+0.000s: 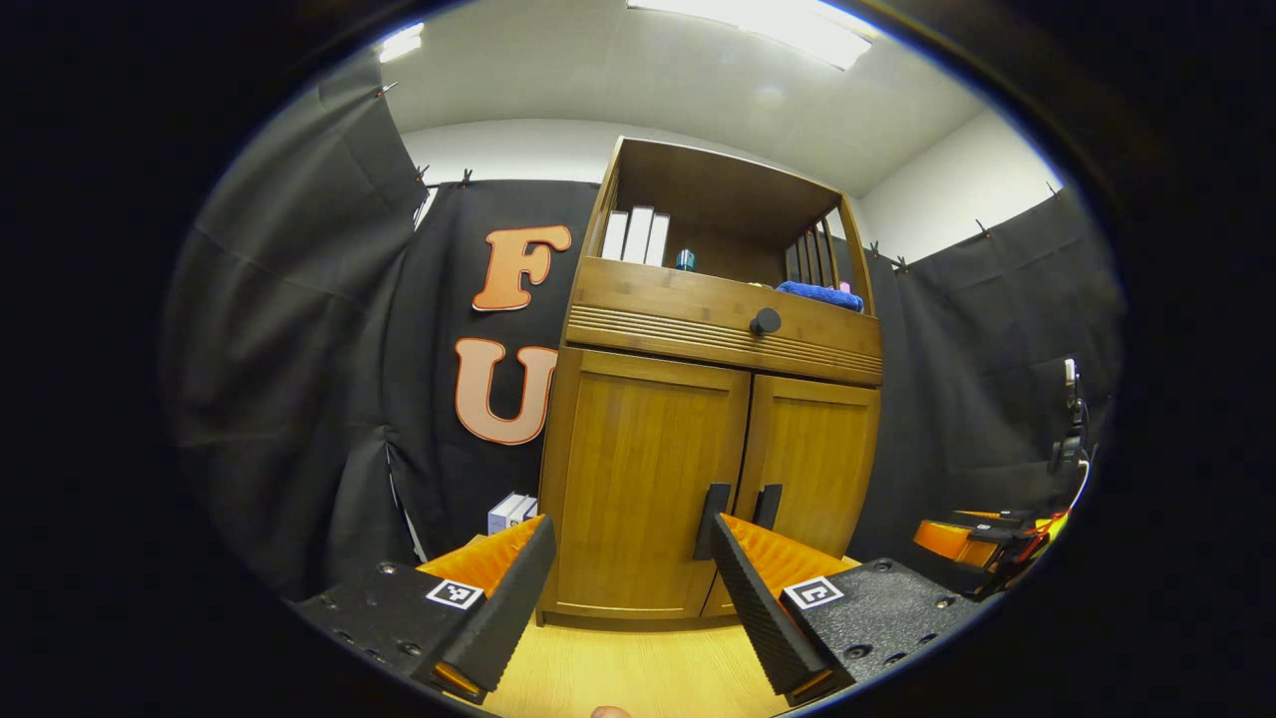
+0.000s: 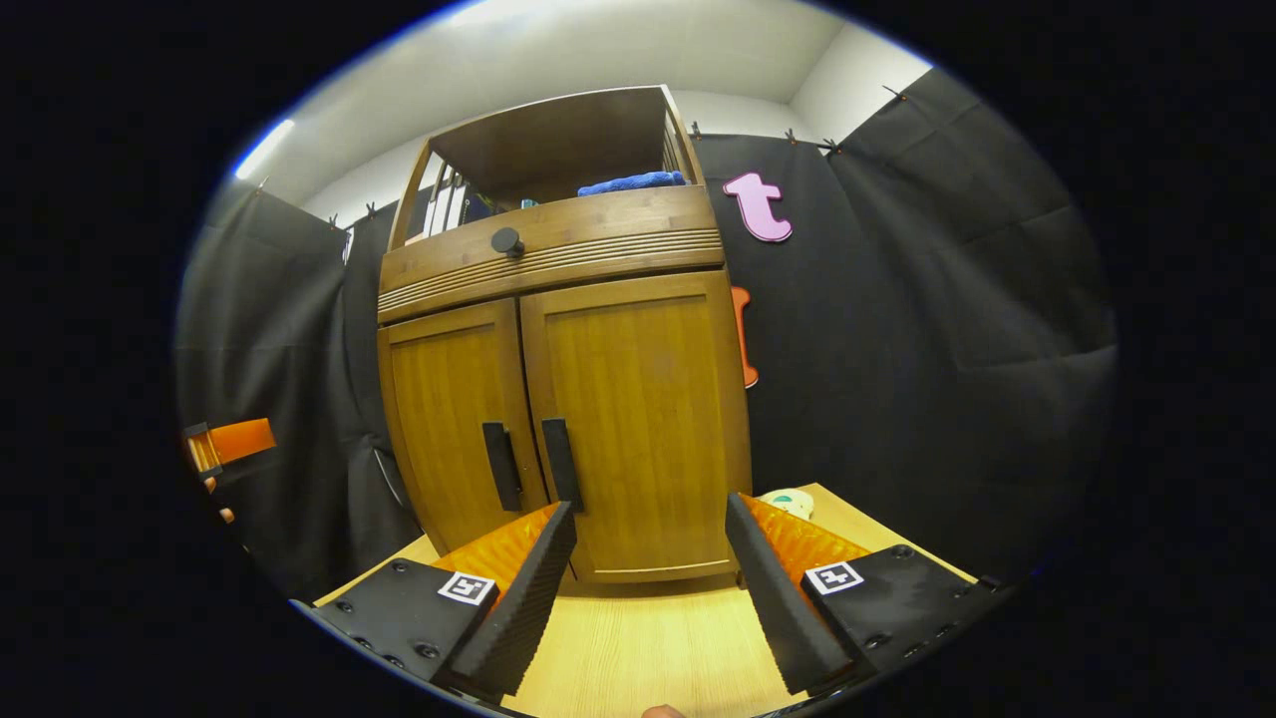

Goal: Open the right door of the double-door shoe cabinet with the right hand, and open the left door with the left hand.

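Left gripper (image 1: 630,558): jaws wide, nothing between them. Right gripper (image 2: 650,543): jaws wide too, empty. I hold both short of the cabinet (image 1: 713,399), apart from it, low in front of its doors.

Seen from the left gripper view, the left finger (image 1: 508,598) sits in front of the left door (image 1: 638,479) near its outer edge; the right finger (image 1: 758,588) crosses just under the left handle (image 1: 712,519). The right handle (image 1: 767,506) stands just beside it, across the seam, on the right door (image 1: 812,464).

In the right gripper view, the left finger (image 2: 523,588) tip lies just below the right handle (image 2: 561,464); the right door (image 2: 643,419) fills the span between my fingers. The left gripper (image 2: 224,444) shows far off, past the cabinet's left side.

Both doors shut. Neither step begun, I judge.

Handling, my guess: stiff wooden panels on side hinges, light swing, perhaps a catch to overcome. Handles are slim upright black bars, likely smooth; close across a bar mid-length, then pull outward in an arc about the outer edge. The bars stand close together, so the fingers risk catching the neighbour.

Above the doors: a drawer with a knob (image 1: 765,321), and a shelf with a blue cloth (image 1: 819,294).
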Motion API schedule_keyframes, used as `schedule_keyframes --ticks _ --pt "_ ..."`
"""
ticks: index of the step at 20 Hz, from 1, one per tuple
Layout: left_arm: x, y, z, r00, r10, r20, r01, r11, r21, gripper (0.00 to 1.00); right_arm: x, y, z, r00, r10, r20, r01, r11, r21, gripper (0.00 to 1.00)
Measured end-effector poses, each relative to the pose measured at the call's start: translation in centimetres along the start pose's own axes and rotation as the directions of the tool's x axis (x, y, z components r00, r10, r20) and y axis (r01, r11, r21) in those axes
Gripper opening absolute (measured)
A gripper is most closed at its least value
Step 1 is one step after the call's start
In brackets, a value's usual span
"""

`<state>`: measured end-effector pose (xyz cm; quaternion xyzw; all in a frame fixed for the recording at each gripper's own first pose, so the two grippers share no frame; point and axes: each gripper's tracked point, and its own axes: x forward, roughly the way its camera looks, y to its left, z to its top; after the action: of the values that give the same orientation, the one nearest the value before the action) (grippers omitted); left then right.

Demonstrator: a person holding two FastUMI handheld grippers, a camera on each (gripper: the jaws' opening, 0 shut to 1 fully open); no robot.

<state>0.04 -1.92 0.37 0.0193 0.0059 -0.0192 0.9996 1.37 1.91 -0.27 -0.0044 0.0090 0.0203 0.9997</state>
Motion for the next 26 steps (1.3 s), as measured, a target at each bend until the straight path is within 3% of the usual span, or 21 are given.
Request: schedule_keyframes --ticks 15,16,19,25,26 --pt "1.4 2.7 -1.8 0.999 0.013 -0.037 -0.012 1.000 0.018 0.95 10.1 6.7 -1.7 0.997 0.083 -0.001 -0.083 0.996 -0.023 0.98" --pt "1.6 3.0 -2.0 0.999 0.016 -0.040 -0.015 1.000 0.019 0.92 11.1 7.2 -1.9 0.996 0.087 -0.001 -0.087 0.996 -0.027 0.98" --pt "2.2 3.8 -2.5 0.998 0.026 -0.049 -0.025 0.999 0.026 0.95 13.7 7.9 -2.6 0.996 0.083 -0.008 -0.084 0.995 -0.046 0.98" --pt "2.9 4.9 -3.0 0.998 0.034 -0.047 -0.031 0.998 0.051 0.92 17.9 9.0 -3.9 0.997 0.069 -0.016 -0.070 0.995 -0.075 0.98" --pt "3.1 5.0 -3.1 0.998 0.035 -0.045 -0.032 0.998 0.054 0.95 18.5 9.2 -4.0 0.998 0.066 -0.016 -0.067 0.994 -0.082 0.93"
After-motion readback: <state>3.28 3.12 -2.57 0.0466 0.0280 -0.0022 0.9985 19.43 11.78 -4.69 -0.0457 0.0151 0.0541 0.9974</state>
